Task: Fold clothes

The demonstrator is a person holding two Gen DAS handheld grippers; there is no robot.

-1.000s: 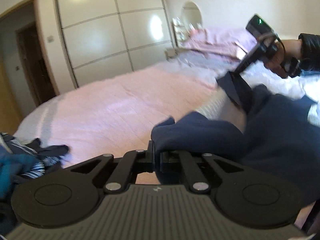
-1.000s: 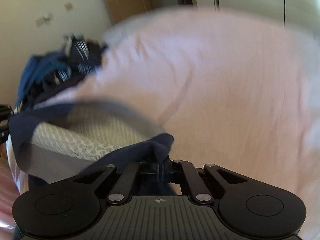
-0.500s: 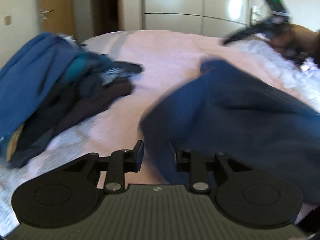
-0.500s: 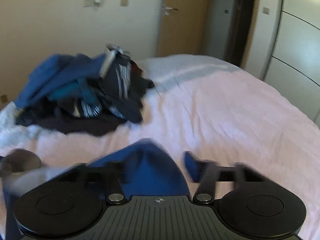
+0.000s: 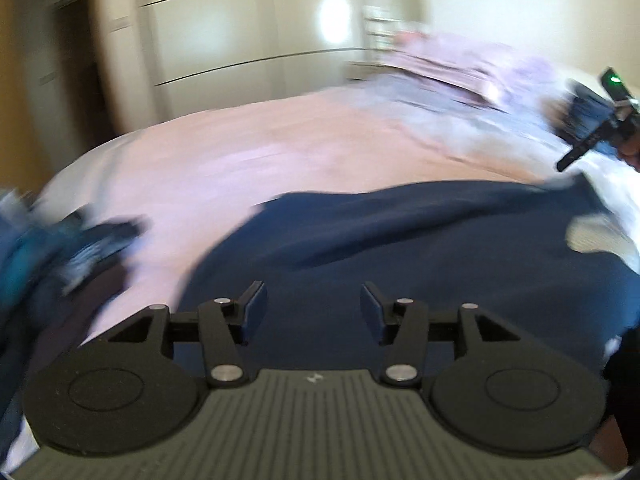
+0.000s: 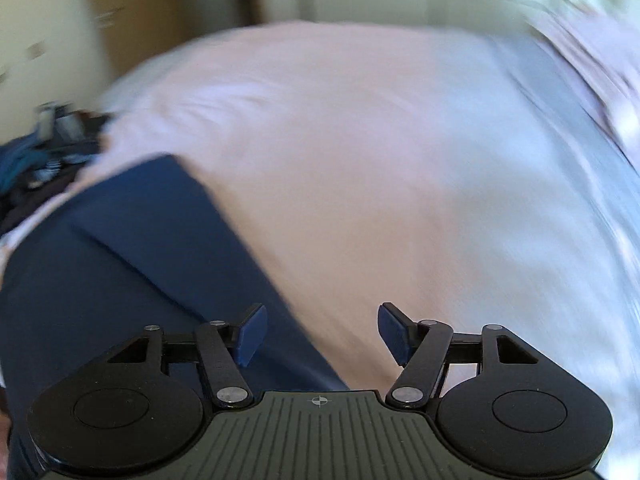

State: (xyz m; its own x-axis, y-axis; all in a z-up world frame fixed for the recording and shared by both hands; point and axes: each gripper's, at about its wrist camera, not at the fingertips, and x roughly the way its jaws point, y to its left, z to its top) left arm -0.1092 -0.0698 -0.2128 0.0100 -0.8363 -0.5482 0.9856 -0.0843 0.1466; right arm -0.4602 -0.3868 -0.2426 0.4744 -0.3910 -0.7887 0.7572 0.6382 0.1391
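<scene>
In the left wrist view the left gripper [image 5: 312, 310] sits nearest, at 6 o'clock, its blue-padded fingers [image 5: 253, 308] parted and still spreading, with nothing pinched between them; only the navy garment [image 5: 400, 248] lies beneath the gap, released. That garment is a wide, dark blue piece spread flat across the pink bed [image 5: 260, 152], filling the frame from 5 to 3 o'clock, with a soft ridge running across its middle, an uneven far edge, and a pale patch of white mesh lining [image 5: 596, 232] showing at 3 o'clock. In the right wrist view the right gripper [image 6: 320, 334] is likewise at 6 o'clock, its jaws widening, the fingers [image 6: 252, 334] empty: the left pad hangs over the cloth's edge, the right pad over bare sheet. Here the navy garment [image 6: 132, 264] occupies 7 to 9 o'clock, with one straight fold crease slanting from 9 o'clock down toward the left finger and a squared corner at 10 o'clock. Farther off, a heap of other clothes [image 5: 48, 248], blue, teal and striped, lies at 9 o'clock on the bed's edge. In the left view the right gripper [image 5: 592, 136], with a green light on its body, shows at 2 o'clock above the garment's far corner. Beyond, blurred, are lilac pillows [image 5: 460, 64] at 1 o'clock and a pale wardrobe [image 5: 248, 32] at 11 o'clock.
</scene>
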